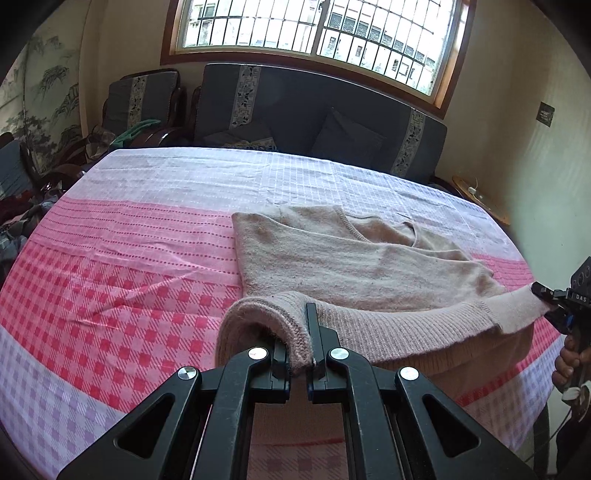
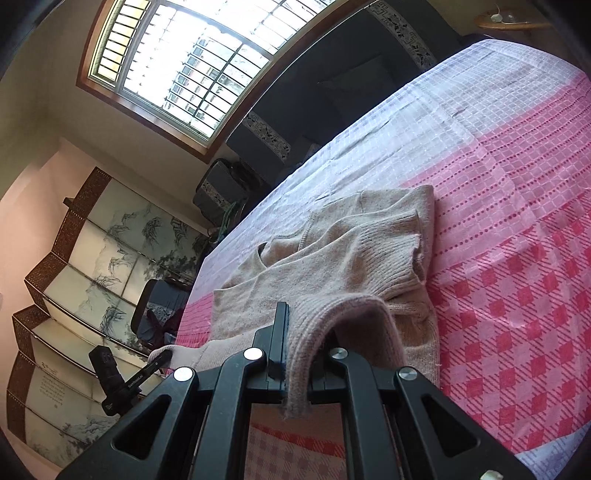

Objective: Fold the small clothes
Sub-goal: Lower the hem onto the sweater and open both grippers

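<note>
A beige knit sweater (image 1: 332, 258) lies on the bed, sleeves folded across its body; it also shows in the right wrist view (image 2: 332, 258). My left gripper (image 1: 301, 354) is shut on the ribbed hem at its near left corner and lifts it off the bed. My right gripper (image 2: 295, 369) is shut on the hem's other corner; it shows at the far right of the left wrist view (image 1: 546, 295). The left gripper shows at the lower left of the right wrist view (image 2: 162, 360). The hem hangs stretched between the two grippers.
The bed is covered by a pink, red and white checked sheet (image 1: 129, 266). A dark sofa with cushions (image 1: 314, 122) stands behind it under a barred window (image 1: 314, 26). A painted folding screen (image 2: 85, 277) stands at the left. A small wooden table (image 1: 480, 197) sits by the far right corner.
</note>
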`<state>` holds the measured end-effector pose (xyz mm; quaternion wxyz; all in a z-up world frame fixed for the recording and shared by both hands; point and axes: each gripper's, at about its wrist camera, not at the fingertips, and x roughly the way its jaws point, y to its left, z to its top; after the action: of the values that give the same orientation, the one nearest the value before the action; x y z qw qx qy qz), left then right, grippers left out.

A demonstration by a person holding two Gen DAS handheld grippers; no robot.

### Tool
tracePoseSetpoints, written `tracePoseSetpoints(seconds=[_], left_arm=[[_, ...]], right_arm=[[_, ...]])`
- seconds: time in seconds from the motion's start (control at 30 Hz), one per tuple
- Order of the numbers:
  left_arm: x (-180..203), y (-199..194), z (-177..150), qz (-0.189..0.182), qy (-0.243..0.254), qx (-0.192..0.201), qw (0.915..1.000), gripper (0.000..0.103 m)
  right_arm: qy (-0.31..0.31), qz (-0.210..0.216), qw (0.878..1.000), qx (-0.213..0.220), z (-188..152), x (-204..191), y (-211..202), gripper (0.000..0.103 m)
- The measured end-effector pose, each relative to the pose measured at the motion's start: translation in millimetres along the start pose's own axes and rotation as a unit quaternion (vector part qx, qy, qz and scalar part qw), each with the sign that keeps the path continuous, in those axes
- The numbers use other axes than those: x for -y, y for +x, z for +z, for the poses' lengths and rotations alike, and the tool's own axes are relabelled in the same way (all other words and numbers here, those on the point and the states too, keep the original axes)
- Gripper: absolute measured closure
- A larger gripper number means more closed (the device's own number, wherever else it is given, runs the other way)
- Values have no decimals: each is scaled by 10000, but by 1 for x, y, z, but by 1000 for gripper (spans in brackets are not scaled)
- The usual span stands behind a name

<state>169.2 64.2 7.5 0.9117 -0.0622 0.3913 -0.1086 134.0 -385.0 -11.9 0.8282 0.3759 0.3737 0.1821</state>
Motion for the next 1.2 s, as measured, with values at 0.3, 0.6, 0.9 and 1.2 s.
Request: tracePoseSetpoints(seconds=[0.3, 0.6, 0.9, 1.2], left_arm=[[-12, 49, 23, 89, -296, -228, 9993, 98], [-12, 74, 45, 182, -280, -235, 9992, 98], [-13, 108, 64, 310, -221, -345, 9987, 98], [-17, 134, 72, 320, -266, -446, 9981, 97]], right_arm=[[311, 22, 9995, -45, 29, 17, 36, 96], [557, 78, 9984, -37, 55, 35, 64, 96], [763, 71, 9970, -58, 67, 51, 85, 96], [978, 70, 9952, -72, 73, 67, 102, 96]])
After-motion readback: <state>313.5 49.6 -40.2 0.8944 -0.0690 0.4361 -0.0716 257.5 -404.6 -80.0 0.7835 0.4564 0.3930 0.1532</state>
